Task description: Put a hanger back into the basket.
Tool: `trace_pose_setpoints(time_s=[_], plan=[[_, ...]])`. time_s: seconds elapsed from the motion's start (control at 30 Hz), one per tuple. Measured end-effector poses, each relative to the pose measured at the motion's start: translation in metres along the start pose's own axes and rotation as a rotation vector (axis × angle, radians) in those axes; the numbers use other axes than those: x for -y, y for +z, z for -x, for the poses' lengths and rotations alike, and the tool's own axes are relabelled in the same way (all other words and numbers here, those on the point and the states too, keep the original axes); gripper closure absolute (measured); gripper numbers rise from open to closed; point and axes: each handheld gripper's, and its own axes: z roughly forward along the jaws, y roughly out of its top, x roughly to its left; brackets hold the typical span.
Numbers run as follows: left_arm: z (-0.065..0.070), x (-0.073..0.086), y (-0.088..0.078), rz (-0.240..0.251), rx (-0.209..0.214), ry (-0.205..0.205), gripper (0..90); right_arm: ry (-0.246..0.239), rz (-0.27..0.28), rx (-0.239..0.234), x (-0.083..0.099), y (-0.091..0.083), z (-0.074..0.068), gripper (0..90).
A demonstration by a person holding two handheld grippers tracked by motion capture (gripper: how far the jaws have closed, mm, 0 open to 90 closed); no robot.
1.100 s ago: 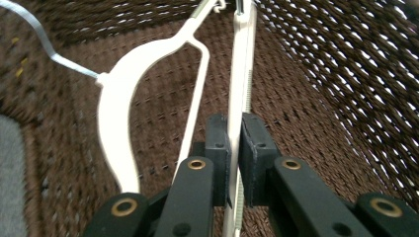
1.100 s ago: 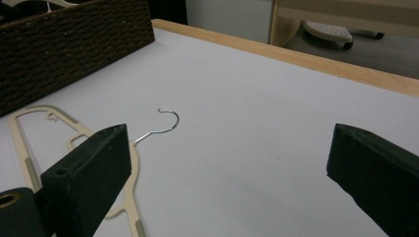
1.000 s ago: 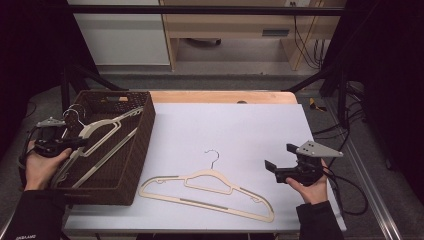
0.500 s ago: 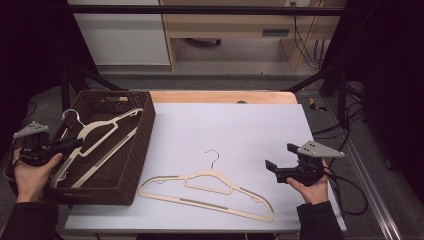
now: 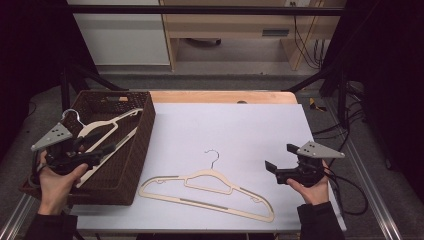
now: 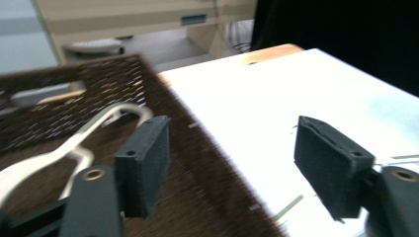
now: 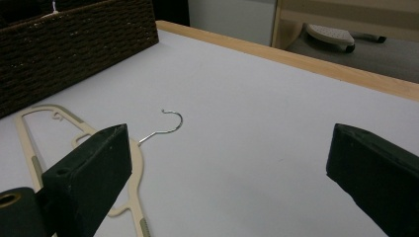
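Left gripper point(image 5: 102, 150) hangs over the near-left part of the dark brown woven basket point(image 5: 142, 145), jaws just opened, nothing between them. Cream plastic hanger with metal hook point(image 5: 100, 131) lies inside, long axis diagonal, hook toward far-left corner. Second cream hanger point(image 5: 210, 192) lies flat on the white desk point(image 5: 250, 125), hook pointing away; open surface beyond it. Right gripper point(image 5: 272, 168) apart, empty, near desk's right edge.
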Motion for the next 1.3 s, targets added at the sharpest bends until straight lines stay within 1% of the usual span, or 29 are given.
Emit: trace_pose_setpoints(time_s=[0.03,0.07,0.1,0.17,0.2,0.3,0.33,0.37,0.43,0.47,0.5,0.53,0.6,0.67,0.73,0.77,0.8,0.83,0.87,0.9,0.93,0.97,1.0,1.03,1.13,1.17,1.23,1.27,1.3], plan=[[0.006,-0.001,0.002,0.008,0.014,0.007,25.7,-0.004,0.0,0.0,0.0,0.0,0.0,3.8],[0.017,-0.003,0.007,0.025,0.037,0.018,21.9,-0.003,-0.008,-0.004,0.0,0.001,0.0,3.8],[0.023,-0.003,0.01,0.029,0.049,0.028,19.8,-0.008,-0.012,-0.009,0.001,0.001,0.0,3.8],[0.036,-0.003,0.016,0.033,0.057,0.038,16.0,-0.004,-0.015,-0.013,0.001,0.002,-0.001,3.7],[0.036,-0.003,0.016,0.033,0.057,0.038,13.8,-0.003,-0.018,-0.015,0.001,0.002,-0.002,3.6],[0.052,-0.001,0.028,0.014,0.08,0.056,10.9,-0.012,-0.027,-0.023,0.001,0.002,-0.002,3.6],[0.061,-0.001,0.035,0.0,0.094,0.063,9.9,-0.013,-0.033,-0.03,0.002,0.003,-0.004,3.6],[0.061,-0.001,0.035,0.0,0.094,0.063,9.7,-0.013,-0.033,-0.03,0.002,0.003,-0.004,3.6],[0.07,0.0,0.041,-0.003,0.107,0.075,10.0,-0.025,-0.06,-0.036,0.003,0.004,-0.006,3.8],[0.079,0.002,0.049,-0.021,0.128,0.084,9.8,-0.023,-0.07,-0.036,0.003,0.005,-0.008,3.9],[0.079,0.002,0.049,-0.021,0.128,0.084,9.5,-0.023,-0.07,-0.036,0.003,0.005,-0.008,3.9],[0.083,0.004,0.053,-0.033,0.139,0.091,9.5,-0.042,-0.078,-0.042,0.003,0.006,-0.008,4.1],[0.094,0.008,0.064,-0.06,0.167,0.102,9.0,-0.043,-0.1,-0.05,0.004,0.008,-0.011,4.9],[0.096,0.01,0.067,-0.068,0.175,0.104,9.1,-0.05,-0.107,-0.053,0.004,0.009,-0.013,5.4],[0.104,0.016,0.076,-0.091,0.187,0.114,9.2,-0.07,-0.146,-0.064,0.004,0.012,-0.018,6.2],[0.104,0.016,0.076,-0.091,0.187,0.114,9.3,-0.07,-0.146,-0.064,0.004,0.012,-0.018,6.2],[0.107,0.021,0.081,-0.11,0.196,0.121,9.2,-0.087,-0.175,-0.078,0.004,0.015,-0.022,6.6],[0.107,0.021,0.081,-0.11,0.196,0.121,9.2,-0.087,-0.175,-0.078,0.004,0.015,-0.022,6.6],[0.109,0.023,0.084,-0.119,0.195,0.123,9.2,-0.111,-0.205,-0.082,0.004,0.019,-0.026,7.2],[0.11,0.024,0.085,-0.122,0.196,0.122,9.2,-0.111,-0.205,-0.082,0.004,0.019,-0.026,7.2],[0.112,0.027,0.089,-0.139,0.206,0.125,9.3,-0.132,-0.24,-0.089,0.004,0.022,-0.029,7.7],[0.112,0.027,0.089,-0.139,0.206,0.125,9.3,-0.132,-0.24,-0.089,0.004,0.022,-0.029,7.7],[0.113,0.029,0.092,-0.151,0.201,0.132,9.3,-0.143,-0.273,-0.097,0.005,0.026,-0.032,8.8],[0.113,0.029,0.092,-0.151,0.201,0.132,9.3,-0.143,-0.273,-0.097,0.005,0.026,-0.032,8.8],[0.116,0.034,0.097,-0.17,0.206,0.135,9.3,-0.157,-0.309,-0.104,0.007,0.03,-0.035,9.5],[0.117,0.037,0.1,-0.184,0.207,0.142,9.2,-0.171,-0.337,-0.105,0.009,0.033,-0.037,10.8],[0.117,0.038,0.101,-0.19,0.205,0.144,9.2,-0.176,-0.351,-0.104,0.01,0.034,-0.038,11.5],[0.116,0.041,0.103,-0.197,0.204,0.142,9.1,-0.186,-0.376,-0.108,0.011,0.038,-0.039,12.5],[0.116,0.041,0.103,-0.197,0.204,0.142,9.1,-0.186,-0.376,-0.108,0.011,0.038,-0.039,12.5]])
